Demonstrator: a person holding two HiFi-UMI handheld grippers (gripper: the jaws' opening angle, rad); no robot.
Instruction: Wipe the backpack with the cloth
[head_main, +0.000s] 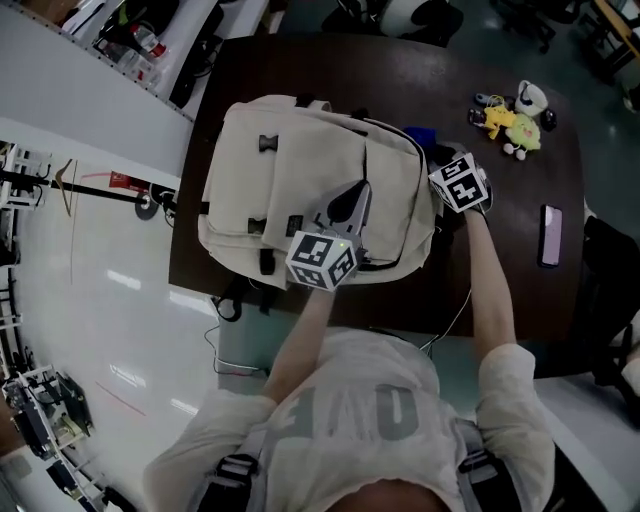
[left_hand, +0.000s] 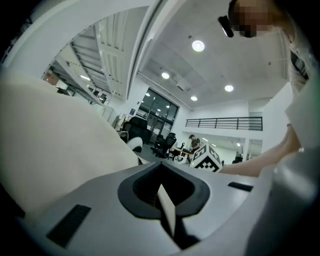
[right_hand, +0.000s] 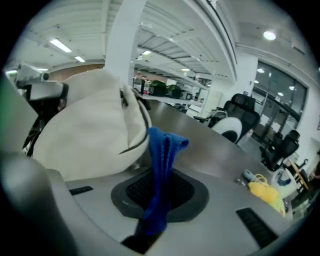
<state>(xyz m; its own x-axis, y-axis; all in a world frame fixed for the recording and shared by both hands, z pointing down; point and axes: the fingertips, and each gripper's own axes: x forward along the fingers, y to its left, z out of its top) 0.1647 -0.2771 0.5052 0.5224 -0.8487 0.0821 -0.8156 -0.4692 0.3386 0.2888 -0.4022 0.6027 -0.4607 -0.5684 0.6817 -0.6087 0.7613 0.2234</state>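
I have my left gripper (head_main: 350, 203) lying on the front of the cream fabric backpack (head_main: 285, 165), which rests flat on the dark brown table (head_main: 450, 70) with its black buckles towards my left. In the left gripper view its fingers (left_hand: 95, 210) are clenched together on a thin pale strip (left_hand: 167, 212) that stands edge-on in the seam between them. It is the same colour as the backpack, but I cannot tell what it belongs to. The bag's rounded bulk fills the left of that view, just beside the fingers. My right gripper (right_hand: 159, 197) is at the backpack's right edge, low over the table, and its fingers (right_hand: 235, 235) are clamped on a blue terry cloth (right_hand: 162, 160). The cloth rises in a bunched fold from between them, and its top is right against the backpack's curved side. I cannot tell whether it is actually touching the fabric. Well apart on the far right of the table lie a small yellow plush toy (head_main: 515, 127) and a pale slim phone (head_main: 550, 235).
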